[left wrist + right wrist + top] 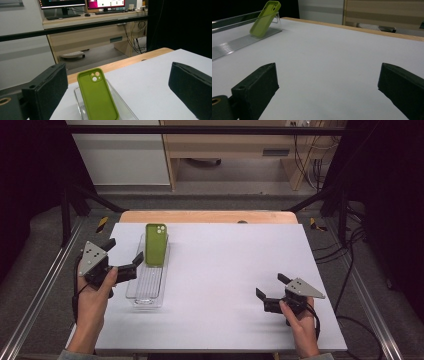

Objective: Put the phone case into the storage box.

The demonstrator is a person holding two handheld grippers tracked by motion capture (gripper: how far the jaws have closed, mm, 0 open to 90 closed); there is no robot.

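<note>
Monitors [82, 3] beyond green case [97, 93]

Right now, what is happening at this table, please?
A person sits at a white table and holds a gripper in each hand. The left gripper is open and reaches toward a green phone, which leans tilted against the far end of a clear tray. Its fingers stand apart from the phone and do not touch it. The right gripper is also open, holds nothing, and rests low over bare table on the right side.
</note>
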